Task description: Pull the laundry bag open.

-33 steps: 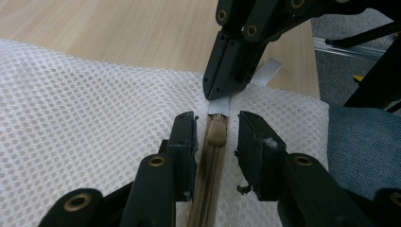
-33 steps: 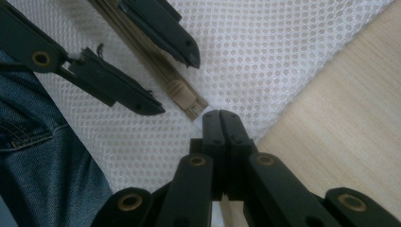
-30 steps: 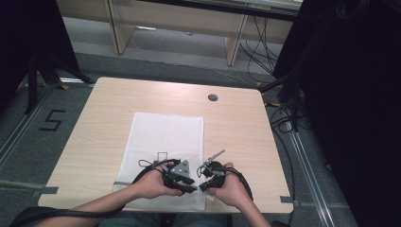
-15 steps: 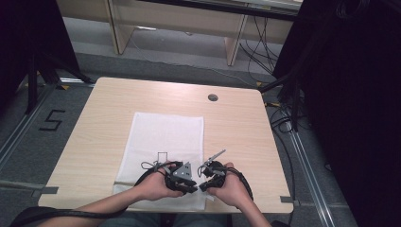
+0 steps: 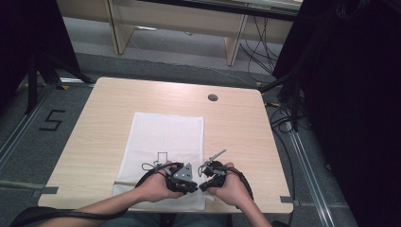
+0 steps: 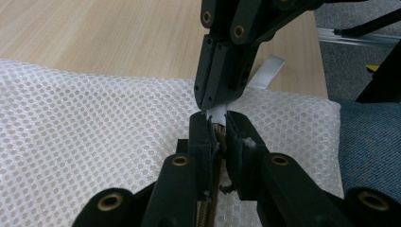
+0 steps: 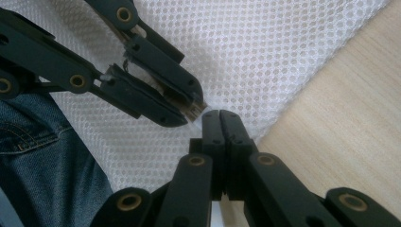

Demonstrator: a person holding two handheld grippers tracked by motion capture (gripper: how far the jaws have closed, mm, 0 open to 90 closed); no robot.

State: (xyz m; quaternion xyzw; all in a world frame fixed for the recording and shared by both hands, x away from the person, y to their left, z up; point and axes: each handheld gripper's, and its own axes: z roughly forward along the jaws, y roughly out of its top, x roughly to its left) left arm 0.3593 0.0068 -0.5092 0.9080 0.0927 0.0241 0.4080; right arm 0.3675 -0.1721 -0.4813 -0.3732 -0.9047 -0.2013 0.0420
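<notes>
Nothing much has shifted since a second ago, both hands stay parked at the near edge of the table [image 5: 118, 111] with the grippers nose to nose.

It's a light wood tabletop with a small round hole [image 5: 213, 98] near the far side. Grey floor all around, a "5" marked [image 5: 51, 120] on the floor at the left, cables [image 5: 257, 45] trailing behind, black stands on both sides.

A white mesh bag [image 5: 163, 137] lies flat down the middle of the table, long side running away from the person, its near end reaching the table's near edge. Up close it's a fine honeycomb net, and a small white tag [image 6: 265, 74] sticks off its edge.

The left gripper [image 6: 218, 135] has its jaws nearly closed, pinching a brownish zipper bit [image 6: 218, 131] at the bag's edge. The right gripper [image 7: 220, 124] has its jaws pressed fully together, and in the left gripper view a white strip [image 6: 216, 112] comes out from its tips, so it's clamped on that. The 2 tips almost touch.

Lots of bare wood left, right and beyond the bag. A denim-covered leg [image 7: 42, 156] sits just under the near edge.
</notes>
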